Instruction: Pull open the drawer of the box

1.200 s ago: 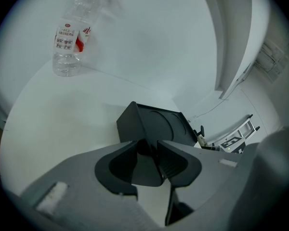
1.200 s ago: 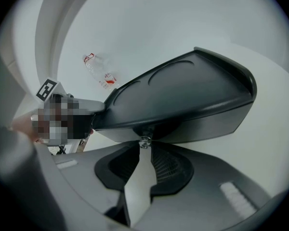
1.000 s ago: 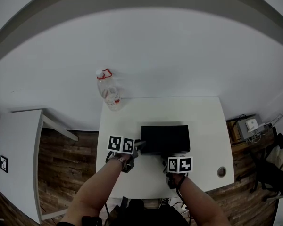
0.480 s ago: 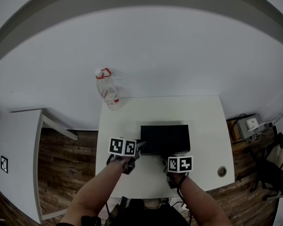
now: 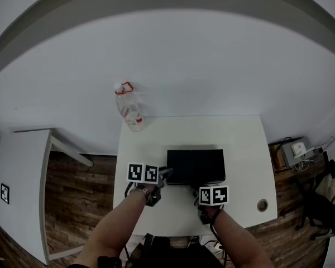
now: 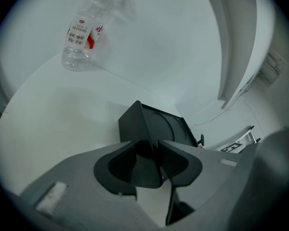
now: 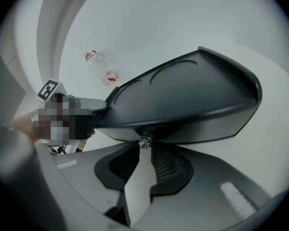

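A black box (image 5: pixel 195 165) sits on the white table (image 5: pixel 240 144), its drawer front facing me. My left gripper (image 5: pixel 166 173) is at the box's near left corner. In the left gripper view that box corner (image 6: pixel 154 124) fills the gap between the jaws of the left gripper (image 6: pixel 147 143), which are opening. My right gripper (image 5: pixel 200 190) is at the box's front edge. In the right gripper view the right gripper (image 7: pixel 144 146) is shut on the small metal drawer knob (image 7: pixel 144 141) under the box's lid (image 7: pixel 183 100). How far out the drawer stands is hidden.
A clear plastic bottle with a red cap ring (image 5: pixel 128 109) stands at the table's far left corner, also visible as the bottle (image 6: pixel 82 40). A second white table (image 5: pixel 22 177) stands to the left over wooden floor. A round cable hole (image 5: pixel 262 204) is near the table's right front.
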